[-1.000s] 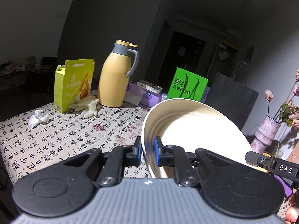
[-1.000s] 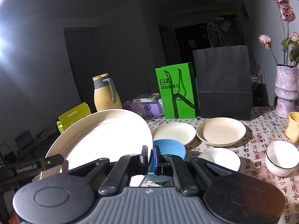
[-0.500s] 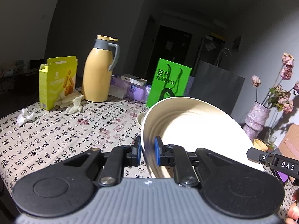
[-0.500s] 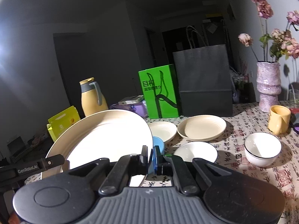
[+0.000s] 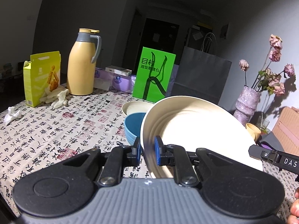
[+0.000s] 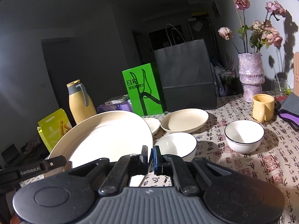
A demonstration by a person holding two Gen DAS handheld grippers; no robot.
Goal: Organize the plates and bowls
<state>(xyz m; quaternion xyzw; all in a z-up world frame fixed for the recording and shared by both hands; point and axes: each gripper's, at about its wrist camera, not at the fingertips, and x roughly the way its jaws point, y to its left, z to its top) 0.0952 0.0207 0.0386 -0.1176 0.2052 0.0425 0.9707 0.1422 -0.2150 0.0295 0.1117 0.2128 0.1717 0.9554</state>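
While I hold the large cream plate (image 5: pixel 196 128) above the tabletop (image 5: pixel 56 130), it is tilted, and each gripper pinches one edge of it. My left gripper (image 5: pixel 147 151) is closed on its left rim, my right gripper (image 6: pixel 149 156) is narrow on the opposite rim. Just beyond the left gripper is a blue bowl (image 5: pixel 133 125). Ahead of the right gripper I see a white bowl (image 6: pixel 177 145), another white bowl (image 6: pixel 243 136) further right, and a cream plate (image 6: pixel 185 120) behind them.
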